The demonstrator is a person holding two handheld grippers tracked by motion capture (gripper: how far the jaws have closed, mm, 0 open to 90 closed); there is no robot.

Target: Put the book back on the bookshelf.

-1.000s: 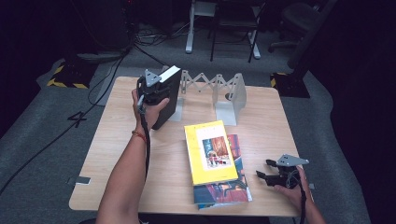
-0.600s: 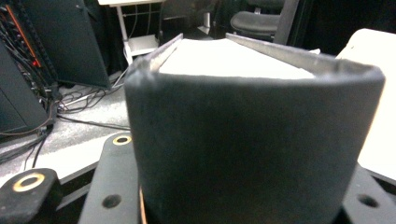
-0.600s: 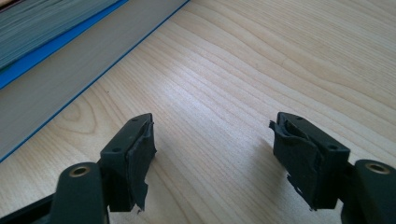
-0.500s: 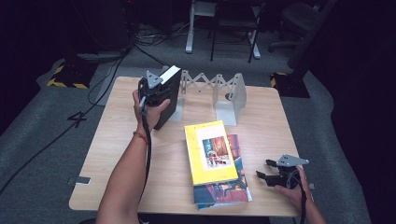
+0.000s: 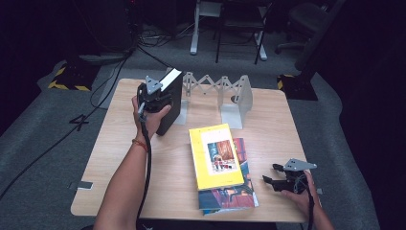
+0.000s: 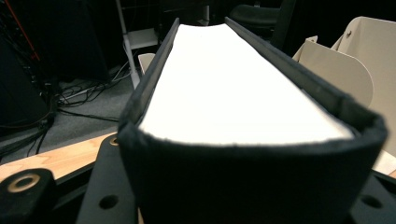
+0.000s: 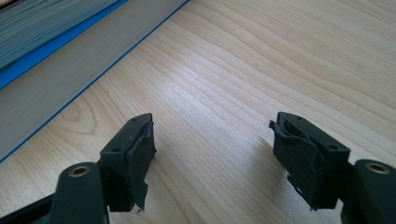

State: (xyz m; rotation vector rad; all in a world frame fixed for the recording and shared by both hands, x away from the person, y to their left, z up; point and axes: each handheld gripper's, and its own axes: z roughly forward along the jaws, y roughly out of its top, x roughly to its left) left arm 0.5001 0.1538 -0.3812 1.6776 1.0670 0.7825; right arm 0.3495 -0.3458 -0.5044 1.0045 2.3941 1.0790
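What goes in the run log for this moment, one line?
left gripper: shut on black book, upright near rack | right gripper: open, empty, on table | yellow book: flat on stack

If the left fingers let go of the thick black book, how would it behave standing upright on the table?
The black book looks thick, so probably heavy and stiff. Standing on end beside the white folding rack, it seems tall for its base, so a push might tip it.

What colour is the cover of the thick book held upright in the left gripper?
Black, around white pages; the black book in the left gripper shows best in the left gripper view.
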